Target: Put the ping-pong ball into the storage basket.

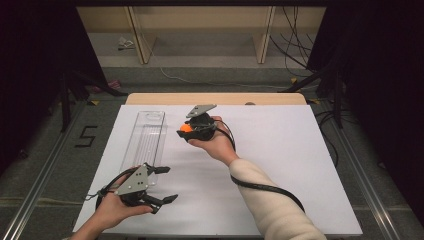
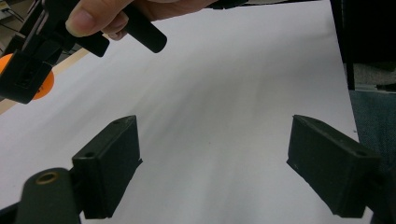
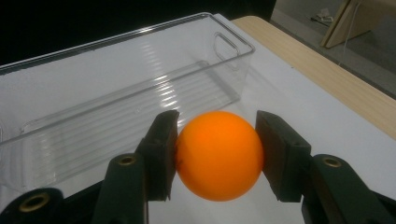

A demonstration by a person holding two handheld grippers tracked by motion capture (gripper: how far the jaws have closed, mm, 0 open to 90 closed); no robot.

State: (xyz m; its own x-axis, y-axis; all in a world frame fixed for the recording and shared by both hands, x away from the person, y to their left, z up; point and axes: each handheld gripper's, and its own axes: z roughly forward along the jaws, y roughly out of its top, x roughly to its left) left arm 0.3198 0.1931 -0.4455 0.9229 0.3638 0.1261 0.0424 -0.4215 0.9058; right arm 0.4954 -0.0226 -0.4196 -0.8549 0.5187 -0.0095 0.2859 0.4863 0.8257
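Observation:
An orange ball [image 3: 218,155] is pinched between the two black jaws of my right gripper [image 3: 217,154], which is shut on it. From above, that gripper [image 1: 187,131] hangs over the white sheet just right of a long clear plastic bin [image 1: 145,140], with the ball [image 1: 185,128] showing at its left tip. The bin [image 3: 116,98] lies beyond the ball and looks empty. Near the table's front left, my left gripper [image 1: 165,185] is open with nothing between its jaws. In the left gripper view [image 2: 215,168] the jaws stand wide over bare white sheet, and the ball [image 2: 44,86] peeks out at far left.
A white sheet [image 1: 280,165] covers most of the wooden table [image 1: 215,98]. Cables trail from both grippers; the right one runs along the cream sleeve [image 1: 270,205]. Dark stands and floor cables surround the table, with wooden shelving legs [image 1: 142,35] behind.

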